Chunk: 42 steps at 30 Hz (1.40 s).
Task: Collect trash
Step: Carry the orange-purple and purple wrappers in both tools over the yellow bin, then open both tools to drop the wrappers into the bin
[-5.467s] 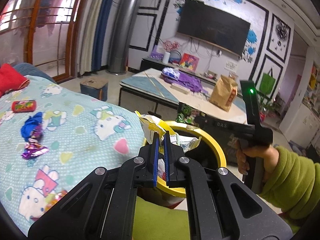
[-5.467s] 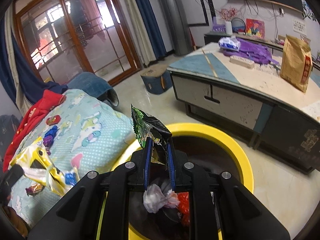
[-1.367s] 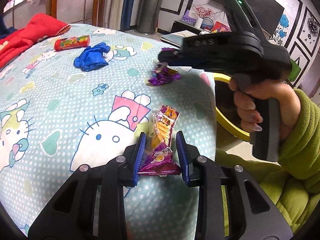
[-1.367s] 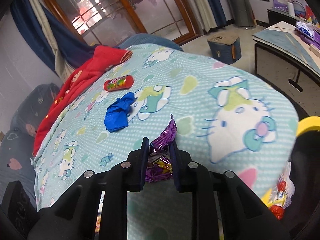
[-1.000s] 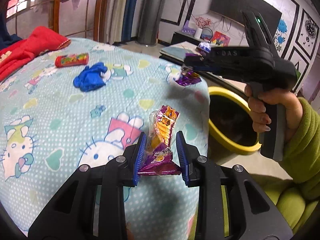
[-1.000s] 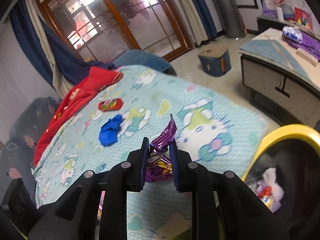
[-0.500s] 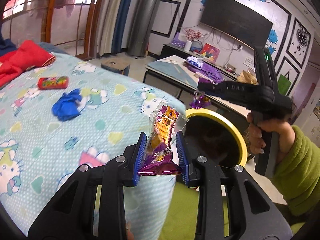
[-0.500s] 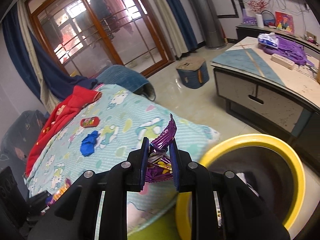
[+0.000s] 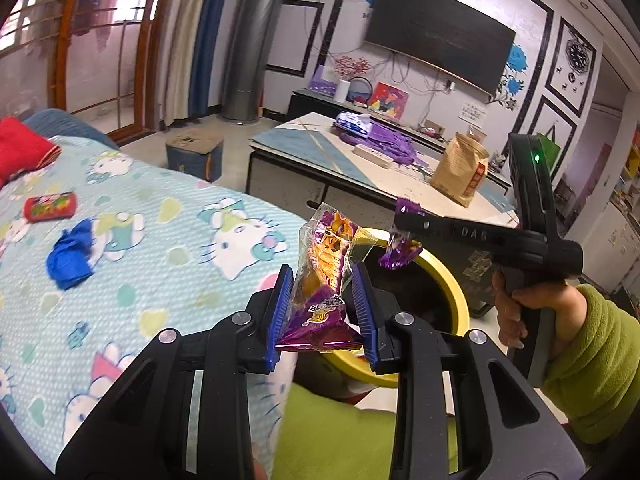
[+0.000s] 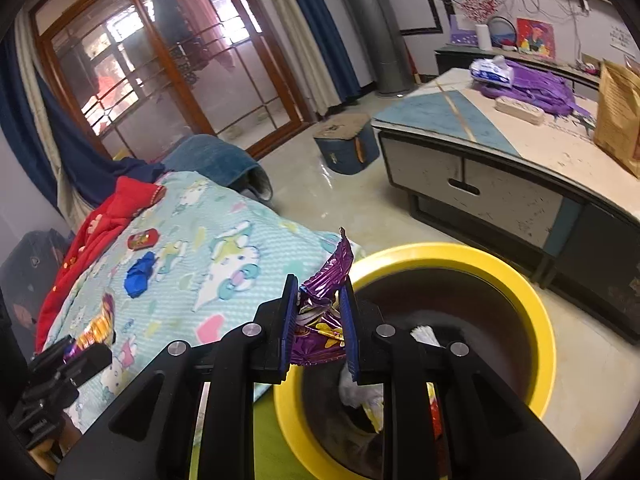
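Trash is hanging in both tongs: the right gripper (image 10: 318, 312) is clamping a purple wrapper (image 10: 320, 320) directly over the yellow bin (image 10: 536, 320), its mouth opening toward 1 o'clock. The left gripper (image 9: 322, 308) is pinching an orange-and-purple snack packet (image 9: 326, 276) (long axis upright), with the bin rim (image 9: 452, 284) lying toward 2 o'clock. The right looks nearer to dropping.

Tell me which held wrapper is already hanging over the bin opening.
The crumpled purple wrapper in the right gripper; the left gripper's orange-and-purple snack packet is short of the yellow-rimmed bin.
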{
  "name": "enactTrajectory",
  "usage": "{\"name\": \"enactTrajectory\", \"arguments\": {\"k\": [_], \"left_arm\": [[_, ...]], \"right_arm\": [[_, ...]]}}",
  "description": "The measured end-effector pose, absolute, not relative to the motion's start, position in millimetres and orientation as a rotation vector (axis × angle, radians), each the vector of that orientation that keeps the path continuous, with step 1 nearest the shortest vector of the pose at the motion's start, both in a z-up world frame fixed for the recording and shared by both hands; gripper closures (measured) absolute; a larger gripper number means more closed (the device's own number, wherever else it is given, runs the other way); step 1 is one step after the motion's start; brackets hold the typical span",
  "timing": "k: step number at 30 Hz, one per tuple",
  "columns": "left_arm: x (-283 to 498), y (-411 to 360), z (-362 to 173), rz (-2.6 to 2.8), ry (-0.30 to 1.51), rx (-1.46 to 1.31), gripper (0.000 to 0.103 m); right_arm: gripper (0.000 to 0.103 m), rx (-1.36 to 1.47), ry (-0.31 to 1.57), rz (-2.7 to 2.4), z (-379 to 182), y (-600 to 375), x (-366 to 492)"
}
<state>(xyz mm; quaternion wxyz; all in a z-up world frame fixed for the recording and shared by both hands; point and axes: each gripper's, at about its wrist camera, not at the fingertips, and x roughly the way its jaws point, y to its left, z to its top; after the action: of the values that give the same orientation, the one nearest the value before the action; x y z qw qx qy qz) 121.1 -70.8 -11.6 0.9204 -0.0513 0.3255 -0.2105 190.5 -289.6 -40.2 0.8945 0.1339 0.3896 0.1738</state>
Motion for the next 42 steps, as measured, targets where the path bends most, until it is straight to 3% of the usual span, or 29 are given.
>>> {"name": "enactTrajectory", "arguments": {"k": [24, 31, 32, 34, 35, 36, 39, 42], "left_arm": [[159, -162, -58, -0.57, 0.798, 0.025, 0.079], [166, -169, -73, -0.57, 0.828, 0.034, 0.078], [167, -167, -75, -0.563, 0.831, 0.03, 0.075], [167, -164, -78, -0.551, 0.84, 0.017, 0.05], [167, -162, -78, -0.542, 0.841, 0.005, 0.029], [167, -159, -77, -0.539, 0.839, -0.014, 0.019], [164, -148, -73, -0.528, 0.827, -0.058, 0.011], [160, -138, -66, -0.501, 0.795, -0.073, 0.011]], "right_arm": [[0.081, 0.456, 0.928, 0.284, -80, -357, 196], [0.063, 0.5, 0.919, 0.279, -80, -366, 199], [0.063, 0.504, 0.919, 0.278, -80, -366, 199], [0.062, 0.51, 0.915, 0.275, -81, -369, 200], [0.062, 0.514, 0.914, 0.274, -81, -369, 200], [0.061, 0.516, 0.914, 0.275, -81, -369, 200], [0.06, 0.507, 0.906, 0.281, -78, -365, 199], [0.053, 0.492, 0.89, 0.295, -74, -358, 199]]}}
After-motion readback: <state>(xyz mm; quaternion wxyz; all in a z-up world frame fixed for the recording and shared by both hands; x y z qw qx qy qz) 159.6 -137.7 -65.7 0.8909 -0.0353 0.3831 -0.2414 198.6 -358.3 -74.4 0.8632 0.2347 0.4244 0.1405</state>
